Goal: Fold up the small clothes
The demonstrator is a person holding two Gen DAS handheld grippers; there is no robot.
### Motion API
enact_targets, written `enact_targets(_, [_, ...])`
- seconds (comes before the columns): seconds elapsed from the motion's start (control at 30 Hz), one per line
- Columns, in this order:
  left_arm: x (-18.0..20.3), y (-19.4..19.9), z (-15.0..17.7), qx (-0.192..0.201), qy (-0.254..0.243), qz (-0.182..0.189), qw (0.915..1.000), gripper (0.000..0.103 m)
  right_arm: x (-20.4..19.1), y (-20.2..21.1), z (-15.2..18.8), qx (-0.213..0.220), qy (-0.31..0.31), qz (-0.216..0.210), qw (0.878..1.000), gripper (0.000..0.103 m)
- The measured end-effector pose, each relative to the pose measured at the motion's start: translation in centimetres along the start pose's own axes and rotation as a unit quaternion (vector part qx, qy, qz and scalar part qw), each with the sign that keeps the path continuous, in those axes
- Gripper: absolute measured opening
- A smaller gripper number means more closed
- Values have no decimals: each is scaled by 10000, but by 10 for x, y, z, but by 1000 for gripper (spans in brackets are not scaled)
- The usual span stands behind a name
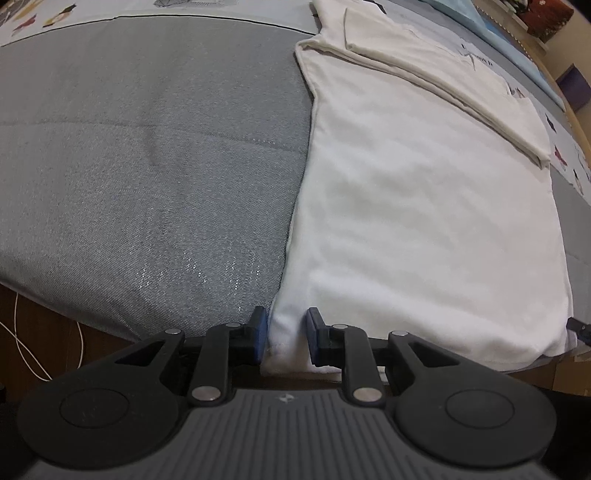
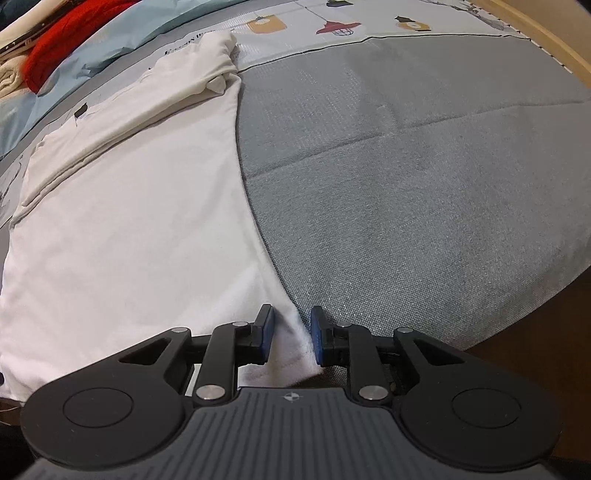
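A white T-shirt (image 1: 424, 206) lies flat on the grey bed cover, its far part folded over into a band with a small dark print. My left gripper (image 1: 286, 338) is open, its blue pads on either side of the shirt's near left hem corner. In the right wrist view the same shirt (image 2: 129, 229) fills the left half. My right gripper (image 2: 291, 338) is open, its blue pads on either side of the near right hem corner. The cloth sits between the pads in both views, with gaps to each pad.
The grey cover (image 1: 147, 184) stretches left of the shirt and right of it (image 2: 424, 184). A patterned sheet (image 2: 332, 26) lies beyond. A red garment (image 2: 62, 40) and pale cloths lie at the far left. White cables (image 1: 22, 343) hang below the bed edge.
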State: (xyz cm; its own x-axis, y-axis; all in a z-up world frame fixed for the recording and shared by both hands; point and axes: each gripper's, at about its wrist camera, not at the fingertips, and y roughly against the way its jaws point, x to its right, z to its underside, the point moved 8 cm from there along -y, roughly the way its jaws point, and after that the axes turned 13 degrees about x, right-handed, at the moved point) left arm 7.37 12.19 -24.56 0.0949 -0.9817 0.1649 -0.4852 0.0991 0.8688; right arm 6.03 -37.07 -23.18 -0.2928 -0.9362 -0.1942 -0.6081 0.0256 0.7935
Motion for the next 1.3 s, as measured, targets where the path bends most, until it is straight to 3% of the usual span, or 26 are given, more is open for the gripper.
enact_targets(0.03, [2,0,0,-2,-71,-4,10000,23,-2,0,1,-20,14,-36,10000,26])
enact_targets(0.1, [6,0,1,-17,-184,70,9998,6,-6,0,2,-58,52,-134,9999,26])
enact_targets(0.13, [6,1,0,-5,-195,115,9997,6,-7,0,2,-72,60,-197,9998,25])
enact_targets(0.2, [3,6,-2,84,-138,125,9998,6,-4,3,1,-60,-1,-224,9997,5])
enact_targets(0.33, [0,24,-7,331,18,264,9991,5,9,22,-9,186,-464,-206,9985,4])
enact_targets(0.43, [1,21,-2,195,-63,175,9996,6,11,29,-10,307,-479,-166,9982,4])
enact_targets(0.6, [0,7,3,-63,-32,41,10000,8,6,10,7,-142,-285,-16,9995,7])
enact_targets(0.7, [-1,3,5,-137,-75,-34,9999,15,4,7,9,-197,-123,71,9997,12])
enact_targets(0.97, [1,-2,6,-159,-143,-43,9998,15,-1,4,9,-168,-8,38,9999,14])
enact_targets(1.0, [3,-2,6,-147,-196,-43,9997,11,-1,5,8,-141,10,27,9999,9])
enact_targets(1.07, [8,1,7,-97,-271,14,9996,6,-3,9,7,-64,-51,-42,10000,6])
enact_targets(1.3, [21,46,-9,456,-481,228,9975,5,-10,53,-22,538,-434,-581,9959,5])
